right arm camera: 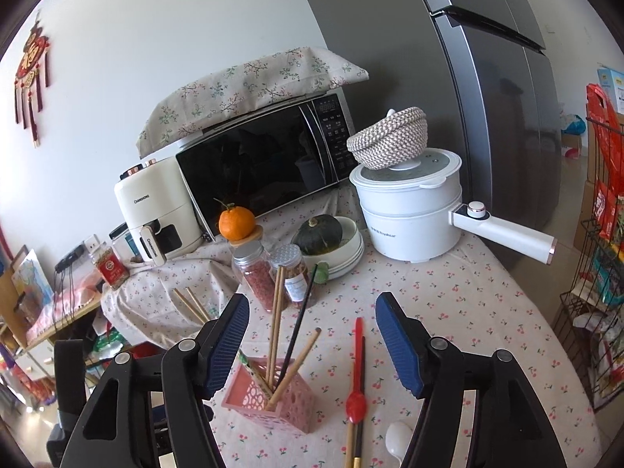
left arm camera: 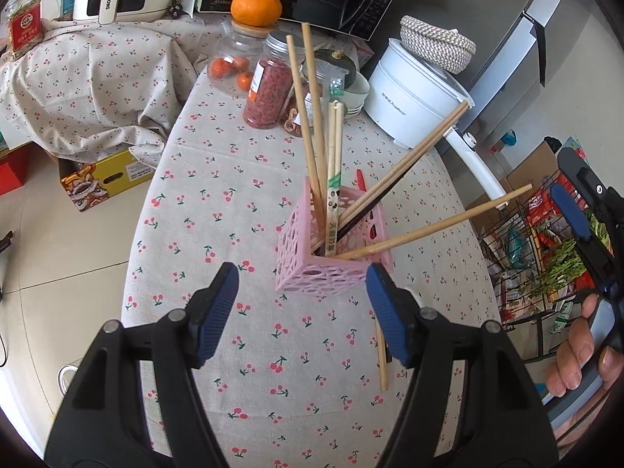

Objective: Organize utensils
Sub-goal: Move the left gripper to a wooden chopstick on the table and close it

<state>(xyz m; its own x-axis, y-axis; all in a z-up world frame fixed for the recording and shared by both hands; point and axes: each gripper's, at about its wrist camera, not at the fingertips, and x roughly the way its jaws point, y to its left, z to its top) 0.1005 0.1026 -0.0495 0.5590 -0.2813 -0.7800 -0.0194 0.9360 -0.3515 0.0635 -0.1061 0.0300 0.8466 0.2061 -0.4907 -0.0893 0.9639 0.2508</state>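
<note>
On the cherry-print bench (left arm camera: 218, 202) stands a pink perforated holder (left arm camera: 319, 269), square and upright, crammed with chopsticks (left arm camera: 316, 117) that fan out of its open top. From the left wrist view the fan is plain: two pale sticks rise steeply away toward the jars, a paper-sleeved pair (left arm camera: 333, 179) stands nearly straight beside them, and three more lean far over to the right, their tips toward the white electric pot (left arm camera: 413, 105). This view alone also catches the right gripper (left arm camera: 585, 210) off at the right edge with a hand (left arm camera: 577, 358) wrapped on its grip, and one loose chopstick (left arm camera: 381, 355) lying on the cloth just behind the left gripper's right finger. The left gripper (left arm camera: 302, 308) hangs over the near side of the holder, spread wide, nothing between its blue pads. The right wrist view gives what the other hides: beside the holder (right arm camera: 273, 397), to its right, a red spoon (right arm camera: 357, 382) lies lengthwise with its bowl nearest the camera and its handle pointing away toward the pot, a dark chopstick (right arm camera: 360, 374) lies alongside it touching, and a white spoon (right arm camera: 397, 444) peeps in at the bottom edge. The right gripper (right arm camera: 312, 343) is likewise spread and empty, above the holder and spoon.
</note>
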